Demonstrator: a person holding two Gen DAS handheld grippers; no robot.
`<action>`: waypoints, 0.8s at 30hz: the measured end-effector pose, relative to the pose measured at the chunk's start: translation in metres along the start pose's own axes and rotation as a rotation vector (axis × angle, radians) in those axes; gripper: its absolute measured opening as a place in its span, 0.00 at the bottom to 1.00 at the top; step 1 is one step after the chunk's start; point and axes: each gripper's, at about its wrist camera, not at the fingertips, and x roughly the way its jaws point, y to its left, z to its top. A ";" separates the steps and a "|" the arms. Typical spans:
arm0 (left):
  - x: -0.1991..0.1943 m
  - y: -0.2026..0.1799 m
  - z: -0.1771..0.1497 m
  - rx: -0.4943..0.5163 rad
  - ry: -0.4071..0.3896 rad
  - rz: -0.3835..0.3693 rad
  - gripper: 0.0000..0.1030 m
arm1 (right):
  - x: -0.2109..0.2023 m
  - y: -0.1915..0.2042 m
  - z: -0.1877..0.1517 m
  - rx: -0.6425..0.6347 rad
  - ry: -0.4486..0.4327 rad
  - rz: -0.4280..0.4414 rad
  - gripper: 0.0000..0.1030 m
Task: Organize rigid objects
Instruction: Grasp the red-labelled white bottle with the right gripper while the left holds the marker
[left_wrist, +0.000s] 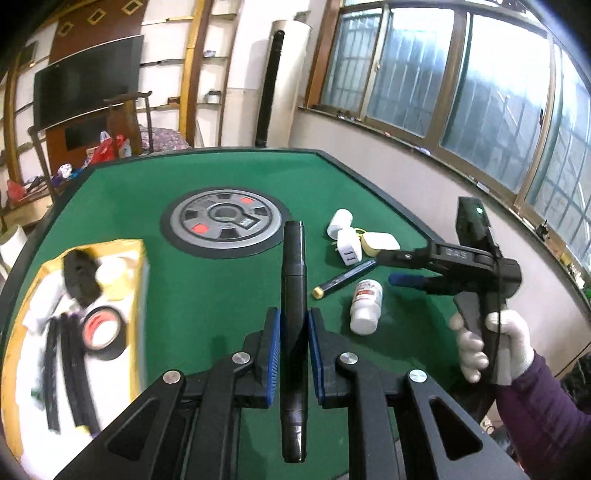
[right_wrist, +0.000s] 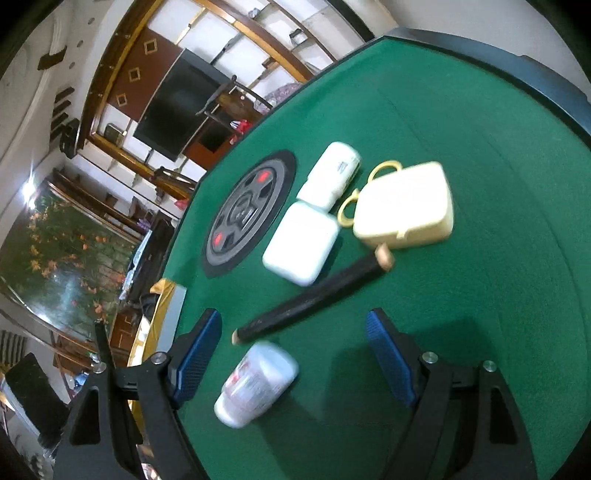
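My left gripper (left_wrist: 294, 325) is shut on a long black cylinder (left_wrist: 293, 266) and holds it above the green table (left_wrist: 207, 295). A yellow-rimmed box (left_wrist: 74, 317) at the left holds a tape roll (left_wrist: 101, 328), black strips and white pieces. My right gripper (right_wrist: 295, 354) is open and empty, hovering over a white pill bottle (right_wrist: 255, 384) and a dark pen (right_wrist: 314, 295). The right gripper (left_wrist: 391, 267) also shows in the left wrist view, above the pill bottle (left_wrist: 365, 306) and pen (left_wrist: 345, 278).
A white charger (right_wrist: 301, 243), a white cylinder (right_wrist: 330, 177) and a cream case with yellow loops (right_wrist: 404, 205) lie beyond the pen. A grey round disc (left_wrist: 225, 221) is set in the table's centre. The table edge (right_wrist: 517, 62) curves at the far right.
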 end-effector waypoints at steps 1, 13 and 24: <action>-0.005 0.006 -0.002 -0.008 -0.005 0.008 0.14 | -0.003 0.006 -0.006 0.001 0.003 0.006 0.78; -0.057 0.087 -0.037 -0.184 -0.063 0.098 0.14 | 0.030 0.074 -0.048 -0.146 0.060 -0.295 0.56; -0.080 0.143 -0.065 -0.307 -0.078 0.171 0.14 | 0.043 0.079 -0.050 -0.134 0.028 -0.365 0.38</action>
